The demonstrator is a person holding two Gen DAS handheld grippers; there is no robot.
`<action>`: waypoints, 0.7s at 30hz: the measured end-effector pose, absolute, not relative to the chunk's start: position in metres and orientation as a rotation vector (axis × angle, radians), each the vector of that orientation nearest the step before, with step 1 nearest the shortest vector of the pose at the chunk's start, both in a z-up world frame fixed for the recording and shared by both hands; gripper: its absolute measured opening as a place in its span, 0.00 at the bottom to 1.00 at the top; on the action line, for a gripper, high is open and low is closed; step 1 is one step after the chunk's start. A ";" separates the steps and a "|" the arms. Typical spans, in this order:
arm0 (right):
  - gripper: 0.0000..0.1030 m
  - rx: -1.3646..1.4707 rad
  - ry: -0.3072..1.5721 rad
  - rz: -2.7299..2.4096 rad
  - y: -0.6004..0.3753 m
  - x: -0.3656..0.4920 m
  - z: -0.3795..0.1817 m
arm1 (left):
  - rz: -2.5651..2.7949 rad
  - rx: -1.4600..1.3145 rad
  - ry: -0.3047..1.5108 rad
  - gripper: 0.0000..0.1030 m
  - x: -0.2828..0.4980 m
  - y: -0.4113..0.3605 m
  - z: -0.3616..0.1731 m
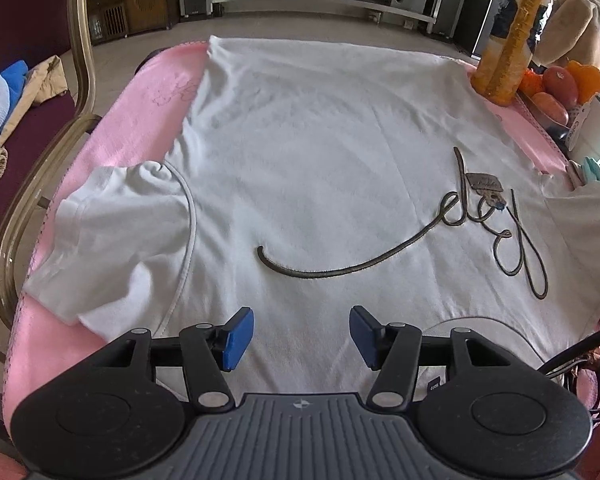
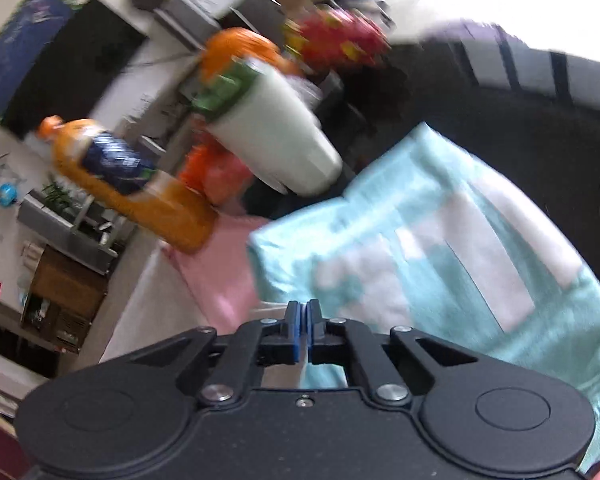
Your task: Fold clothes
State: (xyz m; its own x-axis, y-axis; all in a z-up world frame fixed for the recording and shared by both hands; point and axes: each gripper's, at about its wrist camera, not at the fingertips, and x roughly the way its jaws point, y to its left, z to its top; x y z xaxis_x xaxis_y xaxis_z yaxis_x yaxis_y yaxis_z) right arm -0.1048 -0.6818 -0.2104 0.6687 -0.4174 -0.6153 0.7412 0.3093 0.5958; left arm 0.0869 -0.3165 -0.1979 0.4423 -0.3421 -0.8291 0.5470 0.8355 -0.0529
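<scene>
White T-shirt [image 1: 300, 160] lay spread flat on a pink cloth [image 1: 140, 112], dark script lettering [image 1: 500, 220] across its chest. Left gripper [image 1: 302, 338] hovered over the collar end with blue pads apart, nothing between them. Right gripper [image 2: 302, 332] had its pads pressed together, seemingly empty, beside a folded turquoise-and-white garment [image 2: 440, 248]. An orange juice bottle [image 1: 512, 32] stood near the shirt's far corner.

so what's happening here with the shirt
A person with a gripper in each hand is starting to fold a white t-shirt, spread flat on a pink cloth. The left gripper hangs over the collar end, jaws open and holding nothing. The right gripper has its jaws shut at the edge of a light blue towel; that view is blurred.
</scene>
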 end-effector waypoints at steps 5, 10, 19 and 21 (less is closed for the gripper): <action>0.03 0.729 0.373 -0.701 -0.646 -0.073 -0.181 | -0.552 0.255 0.941 0.54 0.083 -0.315 -0.197; 0.03 0.347 0.466 -0.496 -0.577 -0.026 -0.169 | -0.545 0.253 0.930 0.54 0.084 -0.312 -0.196; 0.09 -0.034 0.842 -0.096 -0.479 0.017 -0.215 | -0.530 0.253 0.937 0.54 0.086 -0.311 -0.199; 0.16 0.020 0.840 -0.116 -0.489 0.013 -0.210 | -0.527 0.250 0.940 0.54 0.087 -0.311 -0.200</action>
State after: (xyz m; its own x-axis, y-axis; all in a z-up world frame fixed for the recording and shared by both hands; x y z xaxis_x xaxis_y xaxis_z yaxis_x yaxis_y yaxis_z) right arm 0.0125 -0.4893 -0.2103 0.6614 -0.0946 -0.7440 0.1104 0.9935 -0.0282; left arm 0.0872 -0.3110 -0.1996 0.4761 -0.3199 -0.8191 0.5318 0.8466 -0.0216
